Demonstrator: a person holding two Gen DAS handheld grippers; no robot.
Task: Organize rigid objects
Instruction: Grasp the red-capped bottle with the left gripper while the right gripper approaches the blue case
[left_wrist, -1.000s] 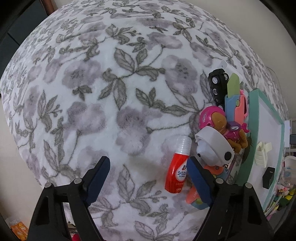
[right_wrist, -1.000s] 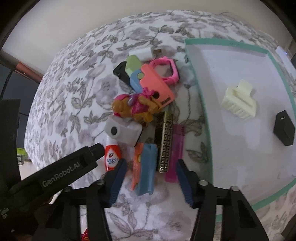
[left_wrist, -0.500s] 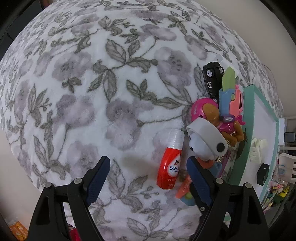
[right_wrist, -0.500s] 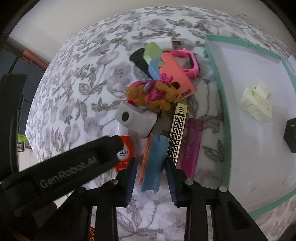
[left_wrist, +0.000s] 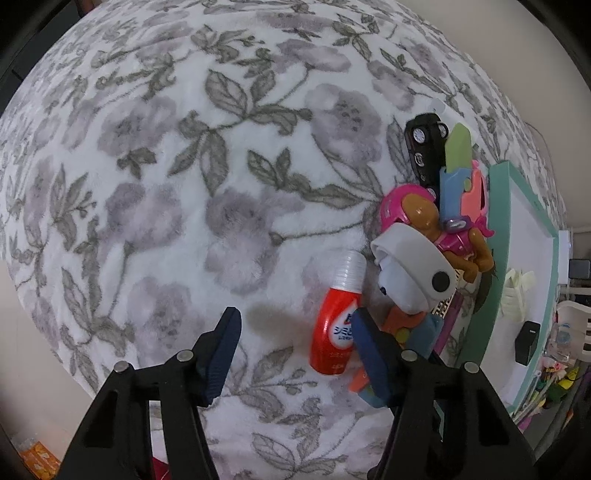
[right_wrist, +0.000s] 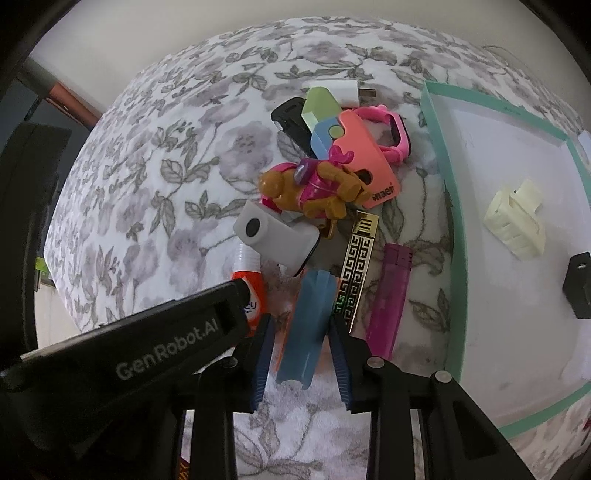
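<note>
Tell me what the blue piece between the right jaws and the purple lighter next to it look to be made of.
Blue piece: looks like matte opaque plastic, with moulded ridges along its length and dull highlights. Lighter: likely translucent glossy plastic, since its magenta body glows evenly and a darker cap sits at the top. Both seem rigid, though I can't confirm it.

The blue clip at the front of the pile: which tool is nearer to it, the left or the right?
Right. The right tool has the blue clip between its fingers, closed around it. The left tool is open beside it, next to the red bottle.
</note>
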